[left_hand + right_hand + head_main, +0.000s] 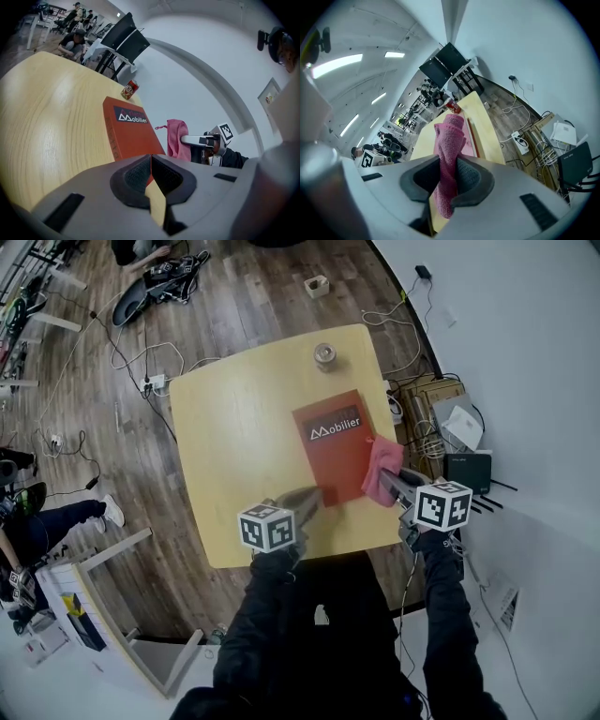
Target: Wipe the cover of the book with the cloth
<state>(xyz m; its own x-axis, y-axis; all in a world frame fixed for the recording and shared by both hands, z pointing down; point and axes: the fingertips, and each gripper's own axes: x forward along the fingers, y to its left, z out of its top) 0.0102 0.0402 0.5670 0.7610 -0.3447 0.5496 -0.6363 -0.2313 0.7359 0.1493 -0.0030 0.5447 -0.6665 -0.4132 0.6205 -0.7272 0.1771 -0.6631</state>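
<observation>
L gripper: jaws sitting fully together, pads meeting, nothing btwn them. In head view its tips are hovering at the book's 7 o'clock corner. Can't tell if they're touching the cover.

R gripper: jaws clamping on the pink cloth. Cloth is bunched, sticking up past the pads and hanging out below them. In head view the cloth is sitting at the book's 4 o'clock edge and overlapping it a bit. Contact w/ the cover not confirmable. Grippers are well apart, one each side of the book's near end.

Book: red-orange, lying flat, cover up, white "Mobilier" print toward the 12 o'clock end. It's sitting on the 3 o'clock half of the yellow wood table, long side running approx 12–6 and slightly skewed, near the table's right edge.

Can is standing upright at the book's 12 o'clock, near the table's far edge, apart from the book.

Floor: cables are piling up at the table's 3 o'clock, and a power strip is lying at approx 10 o'clock.
</observation>
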